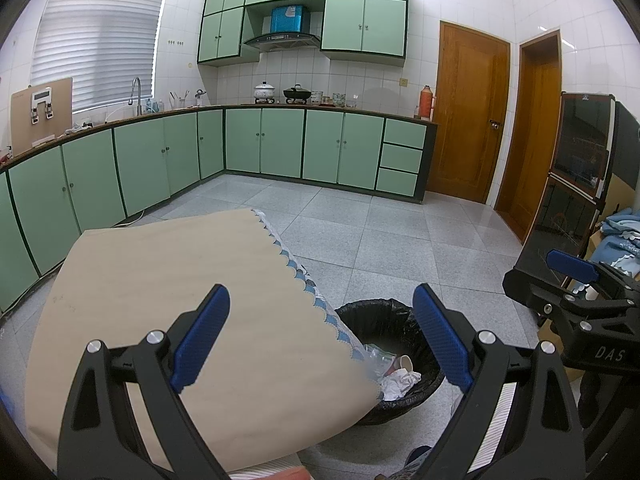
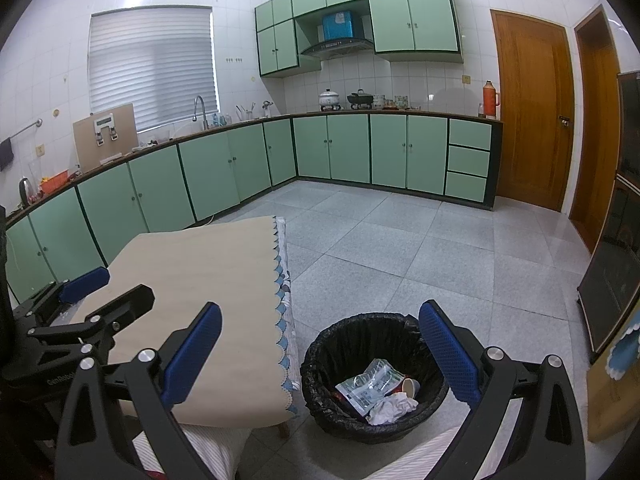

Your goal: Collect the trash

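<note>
- We hold the left gripper and right gripper with jaws apart, both empty
- The trash lies inside the bin beside the table
- We judge collecting done; we scan the table before withdrawing

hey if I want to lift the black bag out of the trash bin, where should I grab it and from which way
Probably the folded-over rim of the black bag, on the side away from the table. Come straight down with the right tool open, one finger inside and one outside. The rim is loose and crinkled, so it should pinch easily, and the trash sits low.
</note>
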Action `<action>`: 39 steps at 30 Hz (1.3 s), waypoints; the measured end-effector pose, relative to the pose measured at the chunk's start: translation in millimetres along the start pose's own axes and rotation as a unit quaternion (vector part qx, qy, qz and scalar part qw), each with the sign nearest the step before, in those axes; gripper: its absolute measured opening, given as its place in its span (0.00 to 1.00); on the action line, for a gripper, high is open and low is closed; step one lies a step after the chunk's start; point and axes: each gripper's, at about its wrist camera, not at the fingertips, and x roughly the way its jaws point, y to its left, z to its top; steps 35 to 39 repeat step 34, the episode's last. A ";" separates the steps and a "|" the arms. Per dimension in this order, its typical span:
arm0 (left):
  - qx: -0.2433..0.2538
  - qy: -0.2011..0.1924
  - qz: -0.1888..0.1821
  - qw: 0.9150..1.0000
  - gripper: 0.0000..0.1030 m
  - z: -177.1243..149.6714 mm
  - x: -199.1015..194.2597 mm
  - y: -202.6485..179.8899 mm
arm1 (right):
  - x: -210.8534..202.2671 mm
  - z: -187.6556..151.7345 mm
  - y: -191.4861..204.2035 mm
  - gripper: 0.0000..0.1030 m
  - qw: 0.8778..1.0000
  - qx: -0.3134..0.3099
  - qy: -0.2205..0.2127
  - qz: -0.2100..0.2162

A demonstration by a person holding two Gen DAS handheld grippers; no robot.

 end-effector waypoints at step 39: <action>0.000 0.007 -0.003 1.000 0.88 -2.1 -1.0 3.1 | 1.4 -2.9 -2.1 0.94 1.000 0.001 0.002 -0.001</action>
